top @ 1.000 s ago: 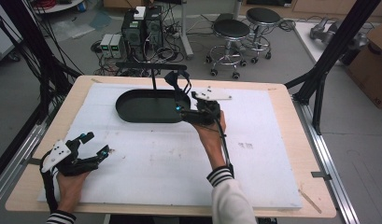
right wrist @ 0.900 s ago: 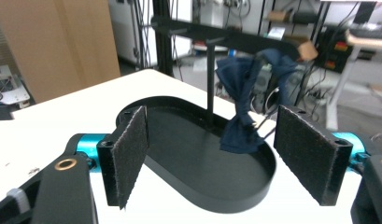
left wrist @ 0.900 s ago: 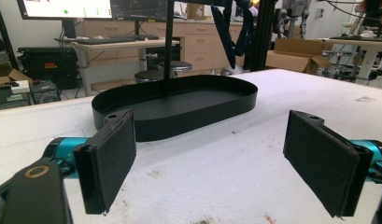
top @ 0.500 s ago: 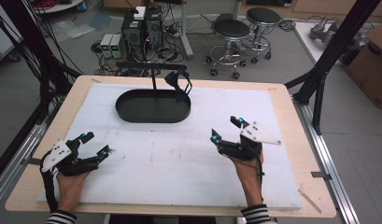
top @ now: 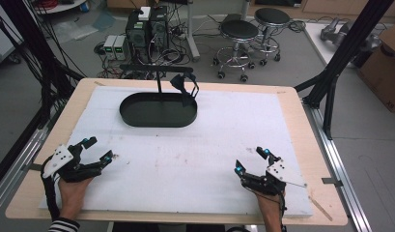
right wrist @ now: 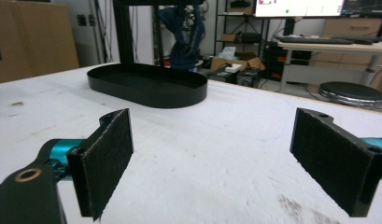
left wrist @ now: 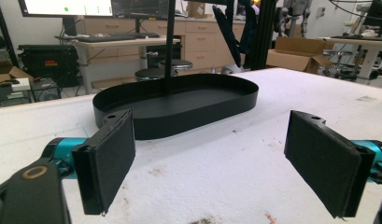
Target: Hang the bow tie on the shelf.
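Resting on the white board, the left gripper (top: 97, 150) stands wide apart and empty; the black oval tray (top: 132, 115) lies ahead of it, slightly rightward. The right gripper (top: 253, 160) is likewise spread and empty, tray well ahead-left. Seemingly an idle pause; any next move calls for reaching forward.
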`<state>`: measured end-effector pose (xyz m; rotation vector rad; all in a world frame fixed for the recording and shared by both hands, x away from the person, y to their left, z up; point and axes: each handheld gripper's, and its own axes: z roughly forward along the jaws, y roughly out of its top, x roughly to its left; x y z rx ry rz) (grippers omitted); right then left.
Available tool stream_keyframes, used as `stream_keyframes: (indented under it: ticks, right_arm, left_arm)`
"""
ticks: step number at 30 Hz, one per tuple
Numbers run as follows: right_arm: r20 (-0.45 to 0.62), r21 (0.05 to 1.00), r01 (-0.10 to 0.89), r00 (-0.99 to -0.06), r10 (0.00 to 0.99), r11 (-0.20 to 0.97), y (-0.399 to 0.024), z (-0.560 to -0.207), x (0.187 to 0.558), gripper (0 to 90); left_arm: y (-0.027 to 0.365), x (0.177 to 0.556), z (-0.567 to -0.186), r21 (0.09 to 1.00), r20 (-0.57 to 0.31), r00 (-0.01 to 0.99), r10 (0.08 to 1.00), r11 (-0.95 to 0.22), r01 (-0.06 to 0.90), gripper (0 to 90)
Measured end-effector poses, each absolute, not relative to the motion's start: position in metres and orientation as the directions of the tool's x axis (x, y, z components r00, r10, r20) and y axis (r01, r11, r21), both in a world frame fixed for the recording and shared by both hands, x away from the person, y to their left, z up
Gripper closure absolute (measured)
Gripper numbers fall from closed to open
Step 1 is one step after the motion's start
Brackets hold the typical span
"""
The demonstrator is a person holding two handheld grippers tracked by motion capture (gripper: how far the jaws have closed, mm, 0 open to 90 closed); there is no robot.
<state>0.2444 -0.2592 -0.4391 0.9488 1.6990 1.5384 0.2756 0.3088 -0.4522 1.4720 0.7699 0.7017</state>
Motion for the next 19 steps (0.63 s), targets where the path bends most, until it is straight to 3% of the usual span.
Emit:
stream_keyframes:
  ticks: [19]
  right_arm:
    - [0.016,0.995,0.09,-0.496,0.868,0.033,-0.263,-0.452,0.245,11.9]
  left_arm:
    - [0.308,0.272,-0.453,0.999,-0.001,0.573,0.82,-0.022,0.032,16.7]
